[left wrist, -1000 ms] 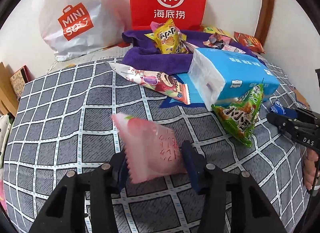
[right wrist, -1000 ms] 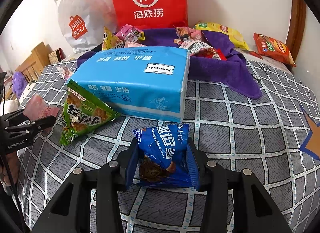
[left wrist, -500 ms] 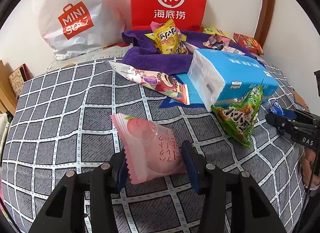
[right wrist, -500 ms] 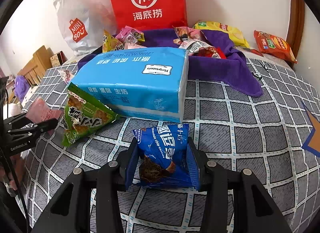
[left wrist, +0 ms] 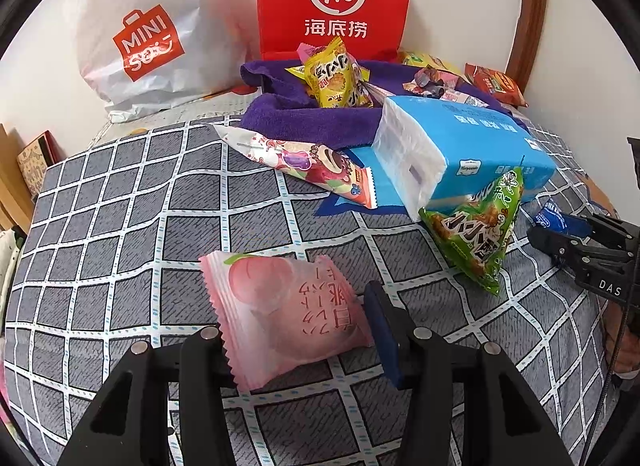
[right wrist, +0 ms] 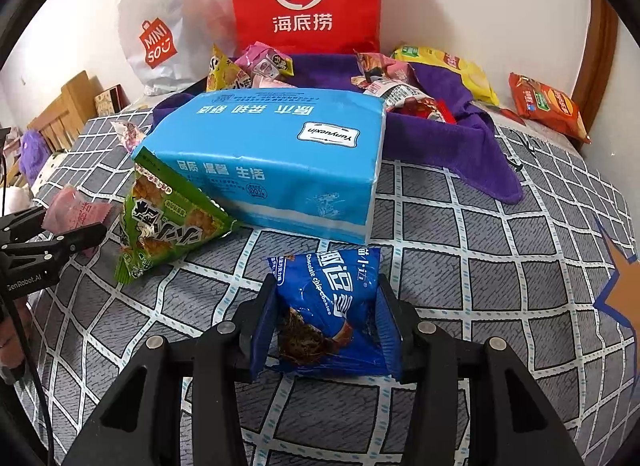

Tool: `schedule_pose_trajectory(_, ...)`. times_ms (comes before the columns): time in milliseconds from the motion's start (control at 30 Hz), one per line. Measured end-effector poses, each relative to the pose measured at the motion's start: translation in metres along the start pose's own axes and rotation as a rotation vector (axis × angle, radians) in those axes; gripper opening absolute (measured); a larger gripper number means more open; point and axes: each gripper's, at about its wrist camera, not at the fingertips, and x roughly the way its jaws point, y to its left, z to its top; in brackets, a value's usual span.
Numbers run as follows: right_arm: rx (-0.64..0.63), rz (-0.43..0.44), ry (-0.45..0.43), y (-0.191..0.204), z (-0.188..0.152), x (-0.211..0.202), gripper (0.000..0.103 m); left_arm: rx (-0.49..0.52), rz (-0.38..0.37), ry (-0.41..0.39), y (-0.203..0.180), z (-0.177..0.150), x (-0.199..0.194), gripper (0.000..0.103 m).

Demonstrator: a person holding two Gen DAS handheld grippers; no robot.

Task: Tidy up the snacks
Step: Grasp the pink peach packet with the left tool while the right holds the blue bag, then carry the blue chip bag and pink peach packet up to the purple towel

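Note:
My left gripper is shut on a pink peach snack packet and holds it just above the checked bedspread. My right gripper is shut on a blue chocolate chip cookie packet, low over the bedspread. A green triangular snack bag leans on a blue tissue pack; both also show in the right wrist view, the green bag and the tissue pack. A purple towel at the back holds several snacks.
A red Hi bag and a white Miniso bag stand against the back wall. A long strawberry-print packet lies beside the towel. Orange and yellow chip bags lie at the back right.
Both grippers keep hold of their packets. The left gripper has risen or tilted slightly, so the pink packet sits a little differently. The right view has barely shifted.

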Motion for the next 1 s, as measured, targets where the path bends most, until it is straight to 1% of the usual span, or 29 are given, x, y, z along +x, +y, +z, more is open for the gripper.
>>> schedule_pose_trajectory(33, 0.001, 0.001, 0.0, 0.0, 0.0, 0.0, 0.047, -0.004, -0.006, -0.002, 0.001, 0.0, 0.0, 0.047)
schedule_pose_trajectory(133, 0.007, 0.003, -0.003, -0.001, 0.0, 0.0, 0.045, -0.017, -0.051, -0.021, 0.003, -0.002, -0.004, 0.041)
schedule_pose_trajectory(233, 0.02, 0.012, -0.008, -0.004, 0.0, -0.001, 0.043, -0.011, -0.072, -0.043, 0.0, -0.003, -0.008, 0.036)
schedule_pose_trajectory(267, 0.025, 0.016, -0.009, -0.005, 0.0, -0.001, 0.043, -0.01, -0.073, -0.049, 0.0, -0.003, -0.009, 0.031)
schedule_pose_trajectory(333, 0.036, 0.027, -0.012, -0.007, 0.0, -0.001, 0.042, -0.023, -0.084, -0.062, 0.002, -0.003, -0.011, 0.03)
schedule_pose_trajectory(533, 0.05, 0.042, -0.017, -0.01, 0.0, -0.001, 0.042, -0.059, -0.105, -0.068, 0.009, -0.004, -0.012, 0.028)
schedule_pose_trajectory(700, 0.058, 0.046, -0.021, -0.011, 0.0, -0.002, 0.041, -0.061, -0.11, -0.086, 0.01, -0.004, -0.015, 0.027)
schedule_pose_trajectory(800, 0.063, 0.032, -0.029, -0.011, -0.001, -0.004, 0.041, -0.059, -0.129, -0.092, 0.01, -0.004, -0.017, 0.027)
schedule_pose_trajectory(900, 0.038, 0.02, -0.035, -0.007, -0.003, -0.011, 0.041, -0.057, -0.163, -0.092, 0.008, -0.006, -0.019, 0.027)
schedule_pose_trajectory(967, 0.029, 0.014, -0.046, -0.004, -0.003, -0.022, 0.041, -0.066, -0.151, -0.091, 0.008, -0.006, -0.022, 0.027)
schedule_pose_trajectory(1000, 0.025, 0.013, -0.053, -0.003, -0.003, -0.028, 0.041, -0.075, -0.159, -0.087, 0.008, -0.006, -0.024, 0.027)
